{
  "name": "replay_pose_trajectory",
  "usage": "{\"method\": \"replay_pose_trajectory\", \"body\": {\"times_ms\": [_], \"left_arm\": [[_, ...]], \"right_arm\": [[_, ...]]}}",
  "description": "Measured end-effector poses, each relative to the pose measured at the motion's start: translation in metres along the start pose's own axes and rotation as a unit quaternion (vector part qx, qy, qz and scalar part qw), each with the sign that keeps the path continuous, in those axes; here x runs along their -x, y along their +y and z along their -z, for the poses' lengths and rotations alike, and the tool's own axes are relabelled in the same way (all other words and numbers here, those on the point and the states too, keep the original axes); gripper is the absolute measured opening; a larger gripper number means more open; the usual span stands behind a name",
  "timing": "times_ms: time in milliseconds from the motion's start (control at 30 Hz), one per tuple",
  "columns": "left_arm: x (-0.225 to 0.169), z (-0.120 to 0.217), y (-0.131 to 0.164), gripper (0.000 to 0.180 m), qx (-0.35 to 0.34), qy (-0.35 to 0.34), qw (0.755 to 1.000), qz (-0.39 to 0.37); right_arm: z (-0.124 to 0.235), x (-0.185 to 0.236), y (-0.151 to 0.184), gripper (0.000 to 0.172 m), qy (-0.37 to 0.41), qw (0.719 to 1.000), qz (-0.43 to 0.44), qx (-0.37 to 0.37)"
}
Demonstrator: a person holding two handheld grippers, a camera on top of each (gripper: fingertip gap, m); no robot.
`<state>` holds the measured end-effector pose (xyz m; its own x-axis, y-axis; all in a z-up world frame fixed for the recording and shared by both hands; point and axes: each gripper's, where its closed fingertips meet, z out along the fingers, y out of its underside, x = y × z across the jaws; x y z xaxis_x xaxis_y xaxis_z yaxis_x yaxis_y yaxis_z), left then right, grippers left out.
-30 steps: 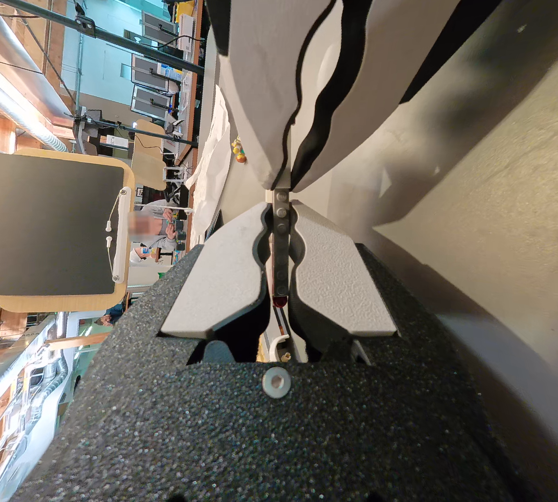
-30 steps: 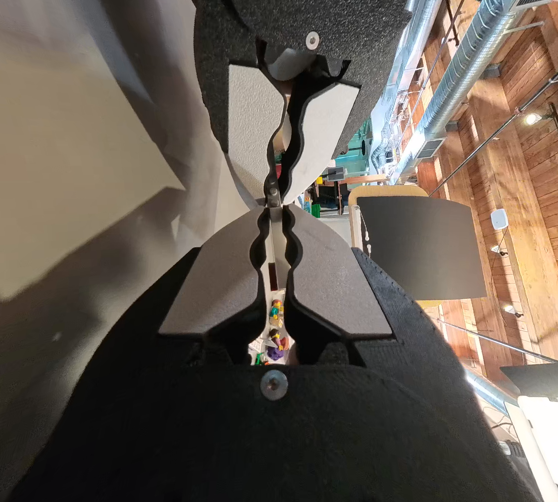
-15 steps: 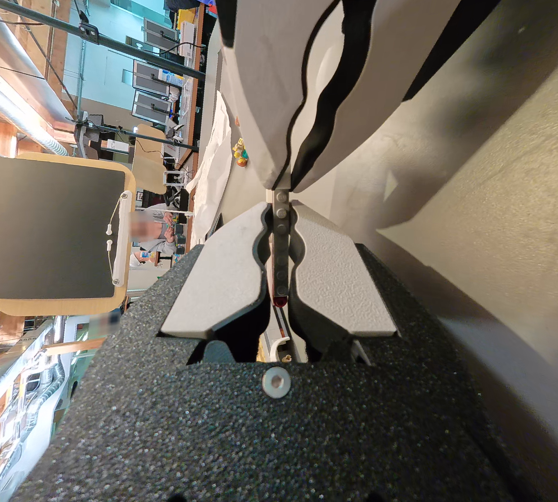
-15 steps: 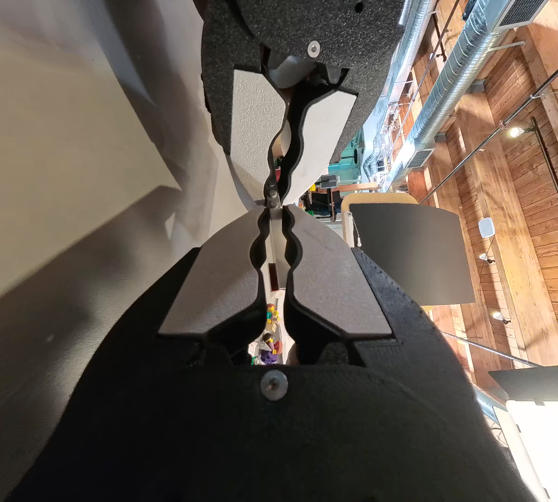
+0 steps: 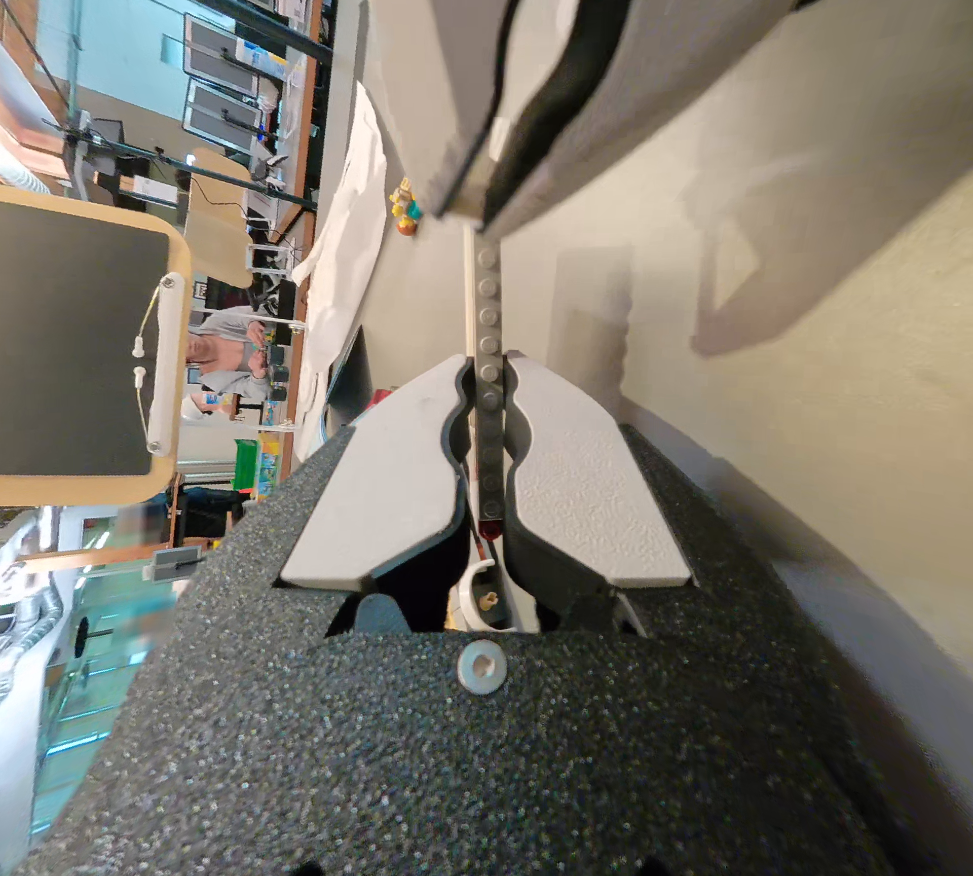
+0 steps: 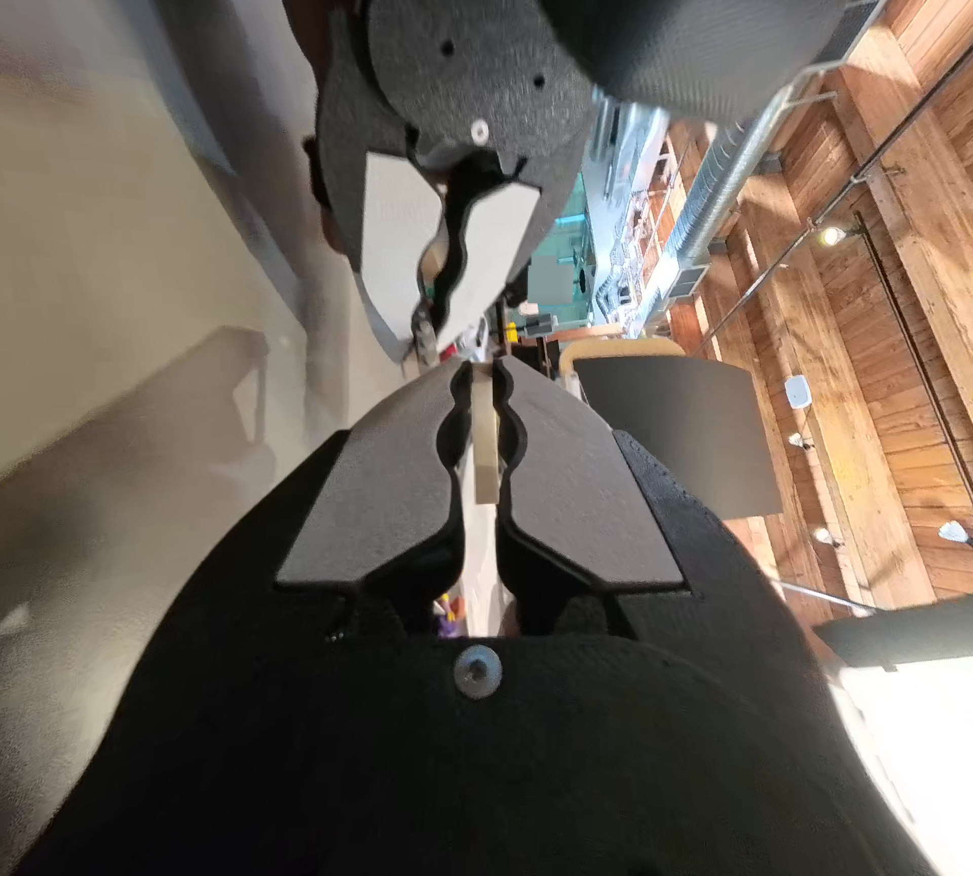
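Left tongs (image 5: 487, 366): nearly closed on a long grey studded strip (image 5: 488, 303); both grey fingers (image 5: 574, 455) press its sides, and the strip runs back between them to a small dark red piece (image 5: 489, 529) at its near end.
Strip's free part: several studs stand clear ahead of the left tongs and reach up to the tips of the right tongs (image 5: 476, 218), which come down from the top of the left wrist view, blurred.
Right tongs, own view (image 6: 482, 369): narrow, closed on a pale flat strip (image 6: 485, 429) seen edge-on, with both dark fingers (image 6: 574, 477) against it.
Join between the two: in the right wrist view the left tongs (image 6: 424, 332) sit just above and left of the right tongs' tips, very near; whether the pale strip and the grey studded one are still joined or already apart cannot be told through the blur.
Where the pieces are: both held in the air, above the pale desk (image 5: 790, 271), neither resting on it.
Done, as a judgement: each strip is gripped by one pair of tongs.
Left: nothing is set down.
Around: a small toy figure (image 5: 405, 213) and white paper (image 5: 353, 218) lie on the desk farther off.
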<state>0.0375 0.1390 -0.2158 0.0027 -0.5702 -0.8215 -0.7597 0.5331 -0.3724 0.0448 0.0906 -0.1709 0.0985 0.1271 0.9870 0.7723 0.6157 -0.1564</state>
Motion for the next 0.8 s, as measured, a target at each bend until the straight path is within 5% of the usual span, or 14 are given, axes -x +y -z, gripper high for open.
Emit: {"method": "replay_pose_trajectory", "body": {"times_ms": [267, 500, 633, 800], "left_arm": [[0.001, 0.002, 0.003, 0.008, -0.008, 0.014, 1.000, 0.026], [-0.001, 0.003, 0.000, 0.008, -0.019, 0.029, 0.999, 0.038], [-0.003, 0.002, -0.001, 0.008, -0.019, 0.032, 0.999, 0.038], [-0.002, 0.002, 0.001, 0.008, -0.014, 0.026, 0.999, 0.036]], "right_arm": [[0.041, -0.059, 0.122, 0.007, 0.099, 0.972, -0.018, 0.214], [0.155, -0.094, 0.260, 0.008, 0.158, 0.847, -0.233, 0.450], [0.170, -0.085, 0.281, 0.013, 0.143, 0.823, -0.284, 0.471], [0.139, -0.084, 0.250, 0.018, 0.108, 0.866, -0.248, 0.421]]}}
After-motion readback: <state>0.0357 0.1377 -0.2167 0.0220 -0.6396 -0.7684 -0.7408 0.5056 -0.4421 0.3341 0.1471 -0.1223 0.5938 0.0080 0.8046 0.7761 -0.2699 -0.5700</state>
